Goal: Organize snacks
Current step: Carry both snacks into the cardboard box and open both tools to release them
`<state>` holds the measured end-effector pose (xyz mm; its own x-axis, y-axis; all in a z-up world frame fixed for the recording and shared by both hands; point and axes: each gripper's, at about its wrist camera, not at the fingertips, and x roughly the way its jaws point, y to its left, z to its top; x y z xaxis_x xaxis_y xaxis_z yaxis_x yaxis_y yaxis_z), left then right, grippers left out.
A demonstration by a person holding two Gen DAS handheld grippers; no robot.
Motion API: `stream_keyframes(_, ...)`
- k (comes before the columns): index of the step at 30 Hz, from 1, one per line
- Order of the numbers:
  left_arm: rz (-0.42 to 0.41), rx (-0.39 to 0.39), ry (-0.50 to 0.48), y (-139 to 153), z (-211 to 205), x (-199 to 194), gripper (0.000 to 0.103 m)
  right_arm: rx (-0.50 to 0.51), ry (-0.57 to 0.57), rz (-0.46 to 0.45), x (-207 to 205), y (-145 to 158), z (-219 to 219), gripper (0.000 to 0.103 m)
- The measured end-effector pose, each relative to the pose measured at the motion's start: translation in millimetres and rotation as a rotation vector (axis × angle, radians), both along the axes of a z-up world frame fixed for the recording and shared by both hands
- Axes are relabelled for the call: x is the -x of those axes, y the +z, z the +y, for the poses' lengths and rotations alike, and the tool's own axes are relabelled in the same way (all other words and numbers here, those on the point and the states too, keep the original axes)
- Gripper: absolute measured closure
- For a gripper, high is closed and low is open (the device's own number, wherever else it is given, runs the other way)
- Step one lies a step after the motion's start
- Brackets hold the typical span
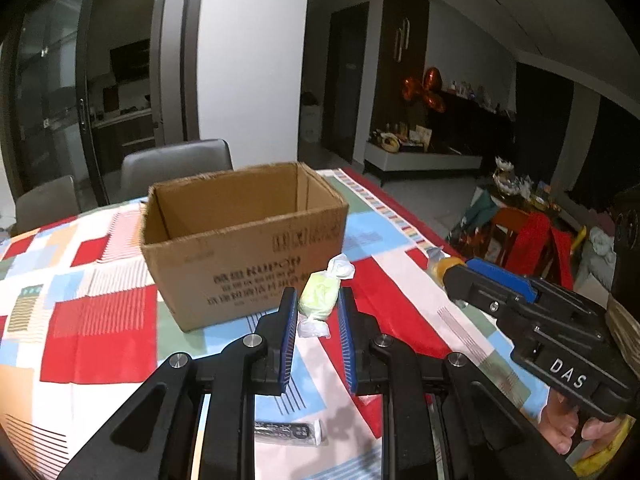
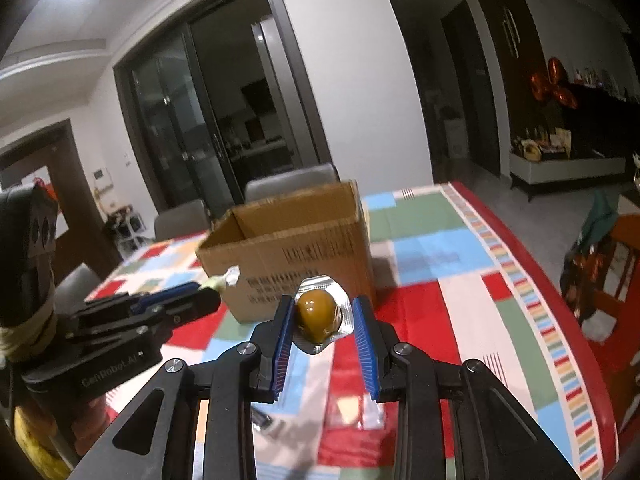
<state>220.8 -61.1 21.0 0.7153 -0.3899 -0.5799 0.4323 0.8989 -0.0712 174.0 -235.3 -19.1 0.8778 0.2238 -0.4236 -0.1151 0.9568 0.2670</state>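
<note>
Grippers, left (image 1: 318, 306) and right (image 2: 322, 318), angle down at carton (image 1: 244, 240).

Each hand-held gripper is matte black with 2 angular fingers faced in ribbed blue pads, and round silver pivot screws sit at the linkage joints. The left hand-held gripper (image 1: 318, 312) matches the right hand-held gripper (image 2: 324, 320), whose body carries white "DAS" lettering.
</note>
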Motion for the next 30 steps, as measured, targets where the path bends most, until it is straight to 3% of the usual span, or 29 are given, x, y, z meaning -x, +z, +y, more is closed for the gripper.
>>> stream_keyframes(12,-0.066,0.016,0.067,26.4,19.6,-15.7,0.082,-0.010,0.031,-0.035,-32.6,17.1,8.8,0.072)
stream_keyframes(19,-0.082,0.020,0.108,36.0,29.4,-44.0,0.082,0.023,0.052,-0.063,-60.7,32.0,20.0,0.072)
stream_keyframes(30,-0.075,-0.013,0.150,30.2,38.6,-94.0,0.082,0.074,0.089,-0.074,-115.6,43.9,38.2,0.072)
